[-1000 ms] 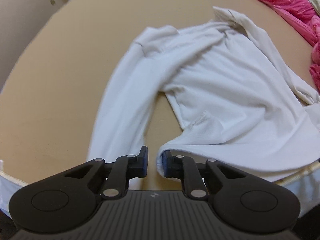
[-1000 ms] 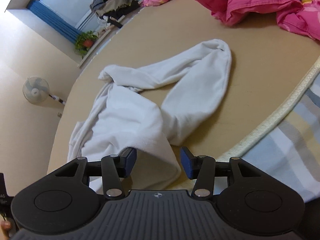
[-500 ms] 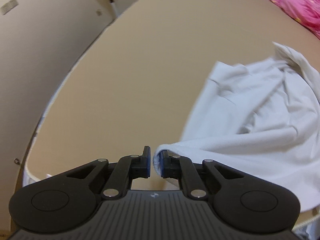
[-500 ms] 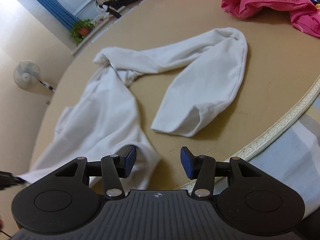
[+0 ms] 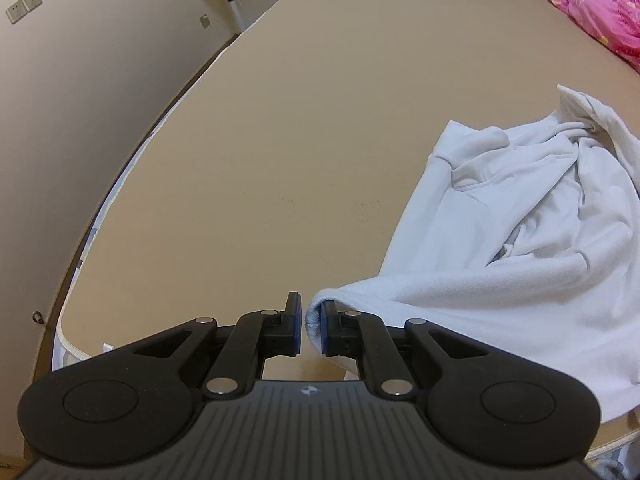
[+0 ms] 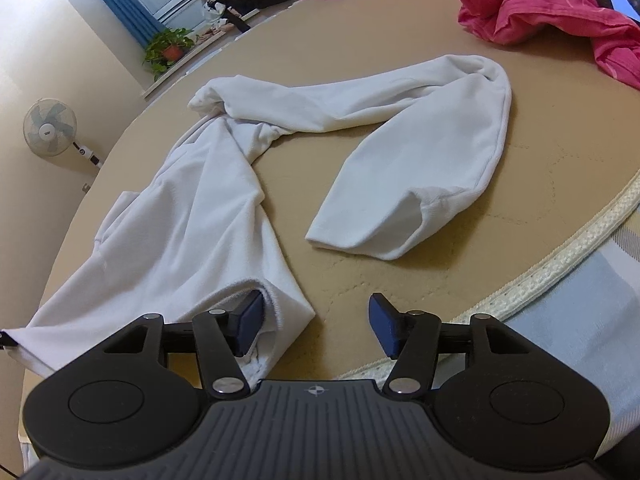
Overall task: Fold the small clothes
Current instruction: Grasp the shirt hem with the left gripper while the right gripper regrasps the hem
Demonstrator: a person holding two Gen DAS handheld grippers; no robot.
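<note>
Dragged sideways since a second ago, our white garment now trails off beyond and to the side of the left tool, which has just closed and pinches a hem edge; our right tool has just been opening and stands open, one finger tucked inside the hem opening, the cloth spread ahead of it on the tan bed.

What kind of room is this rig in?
Most likely a bedroom: the white garment lies on a tan-covered mattress with piped edging, a pink quilt bunched at its far side, and a standing fan by the wall.
</note>
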